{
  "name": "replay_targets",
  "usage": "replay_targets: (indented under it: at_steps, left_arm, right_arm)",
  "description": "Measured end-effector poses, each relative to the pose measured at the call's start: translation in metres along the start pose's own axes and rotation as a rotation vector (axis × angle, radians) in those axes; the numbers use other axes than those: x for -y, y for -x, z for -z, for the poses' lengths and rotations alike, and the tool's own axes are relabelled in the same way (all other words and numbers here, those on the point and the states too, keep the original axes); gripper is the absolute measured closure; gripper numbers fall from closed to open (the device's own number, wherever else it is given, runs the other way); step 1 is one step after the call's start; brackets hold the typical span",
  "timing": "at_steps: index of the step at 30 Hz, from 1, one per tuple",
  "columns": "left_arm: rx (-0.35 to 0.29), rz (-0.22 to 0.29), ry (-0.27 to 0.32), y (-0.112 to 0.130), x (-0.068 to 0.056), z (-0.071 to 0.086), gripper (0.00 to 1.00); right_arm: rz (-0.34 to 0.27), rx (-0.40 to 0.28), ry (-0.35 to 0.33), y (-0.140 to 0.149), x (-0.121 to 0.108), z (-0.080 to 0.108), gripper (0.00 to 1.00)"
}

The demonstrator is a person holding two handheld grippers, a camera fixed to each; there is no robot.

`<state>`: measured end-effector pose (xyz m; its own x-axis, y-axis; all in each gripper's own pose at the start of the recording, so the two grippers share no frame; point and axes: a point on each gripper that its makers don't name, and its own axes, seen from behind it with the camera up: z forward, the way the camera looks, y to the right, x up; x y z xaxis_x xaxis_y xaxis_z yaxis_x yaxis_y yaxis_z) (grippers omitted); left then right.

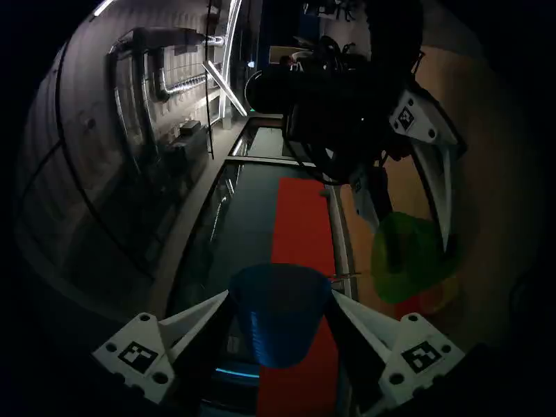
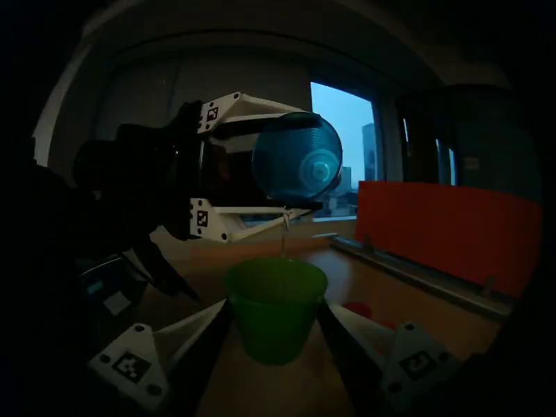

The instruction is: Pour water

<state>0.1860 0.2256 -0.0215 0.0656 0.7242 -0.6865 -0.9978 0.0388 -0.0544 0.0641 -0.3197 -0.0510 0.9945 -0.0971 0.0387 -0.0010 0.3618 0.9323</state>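
Jaws of the left gripper (image 1: 281, 300) clamp the blue cup (image 1: 280, 326) mid-wall in the left gripper view; probably light, thin, slippery plastic, so squeeze gently. In the right gripper view, the right gripper (image 2: 276, 309) holds the green cup (image 2: 276, 333) under a thin stream (image 2: 283, 236).

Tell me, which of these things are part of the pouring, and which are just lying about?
In the job:
blue cup, tipped on its side in the left gripper
thin stream of water
green cup under it, held by the right gripper

Just about:
orange panel
window
wooden table
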Motion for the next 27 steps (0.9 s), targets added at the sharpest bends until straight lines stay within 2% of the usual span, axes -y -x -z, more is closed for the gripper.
replay_targets:
  at_steps: [12, 27]
  left_arm:
    - [-0.002, -0.014, -0.004, -0.0015, 0.0021, -0.0005, 0.15]
    - [0.000, -0.019, -0.001, -0.0020, -0.0012, -0.0016, 0.15]
  right_arm:
    - [0.000, -0.001, 0.001, -0.0022, -0.0003, 0.0000, 0.01]
    - [0.002, 0.000, 0.002, -0.0039, -0.0009, 0.0003, 0.01]
